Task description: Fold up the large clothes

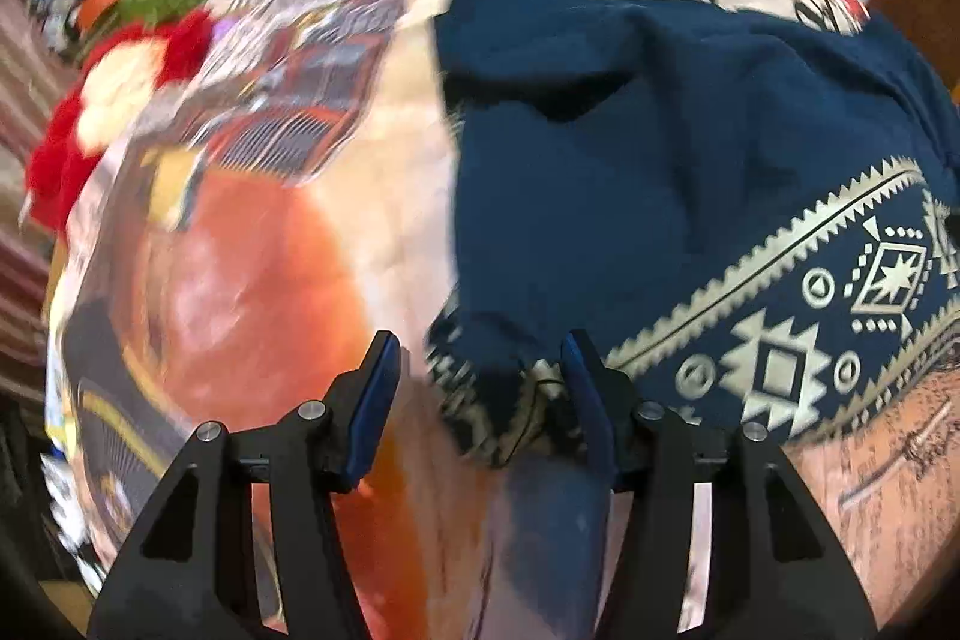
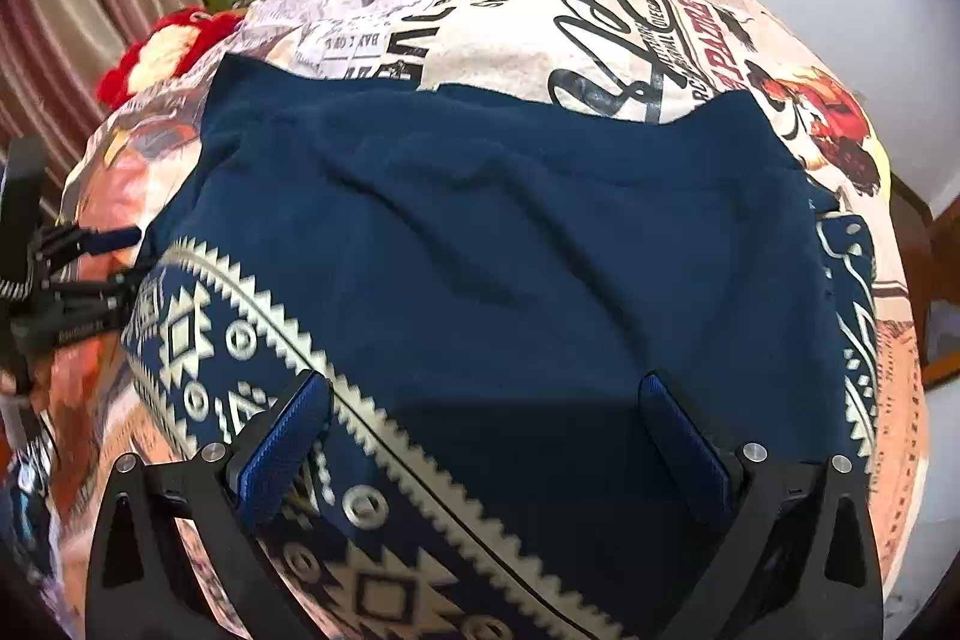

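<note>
Garment (image 2: 480, 232), navy with patterned border, is lying spread on the printed bedspread (image 2: 600, 16). Left gripper (image 1: 480, 370) is standing half open, empty, over the 9 o'clock hem; right gripper (image 2: 486, 430) is hovering wide open, empty. Both should be pinching single-layer edges.

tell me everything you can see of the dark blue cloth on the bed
The dark blue cloth looks like soft woven fabric, plain over most of its face, with a cream geometric border band of zigzags, diamonds and circles along its near and right edges. It lies spread, mildly wrinkled, on the printed bedcover, one far corner folded over. The right hand-held gripper hangs open over it; the left hand-held gripper is open at its corner.
</note>
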Tool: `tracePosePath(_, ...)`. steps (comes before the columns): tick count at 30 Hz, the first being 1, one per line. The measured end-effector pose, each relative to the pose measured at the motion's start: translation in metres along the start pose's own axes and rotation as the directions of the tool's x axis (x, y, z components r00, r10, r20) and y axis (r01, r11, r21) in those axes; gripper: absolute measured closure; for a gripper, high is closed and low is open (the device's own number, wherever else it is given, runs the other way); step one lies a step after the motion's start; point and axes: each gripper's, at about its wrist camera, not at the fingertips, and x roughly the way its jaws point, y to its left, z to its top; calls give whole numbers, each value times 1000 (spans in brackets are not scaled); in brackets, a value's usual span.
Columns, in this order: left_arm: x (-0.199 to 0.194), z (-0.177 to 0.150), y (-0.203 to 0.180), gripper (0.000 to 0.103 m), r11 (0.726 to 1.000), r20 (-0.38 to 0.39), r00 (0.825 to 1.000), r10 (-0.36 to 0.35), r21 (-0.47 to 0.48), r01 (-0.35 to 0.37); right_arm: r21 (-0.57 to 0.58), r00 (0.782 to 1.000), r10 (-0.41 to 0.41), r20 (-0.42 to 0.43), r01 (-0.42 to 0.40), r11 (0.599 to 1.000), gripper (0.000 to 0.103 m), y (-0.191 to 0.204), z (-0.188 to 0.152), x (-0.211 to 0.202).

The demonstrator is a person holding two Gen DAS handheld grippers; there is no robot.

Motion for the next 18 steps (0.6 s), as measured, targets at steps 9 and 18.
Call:
tracePosePath(9,-47,-36,20,47,984,78,994,-79,-156,90,-43,998,-57,5,57,997,0,9,-15,-24)
tracePosePath(18,-19,-50,6,47,809,59,907,-418,-429,401,-76,992,-74,104,82,994,0,59,5,-47)
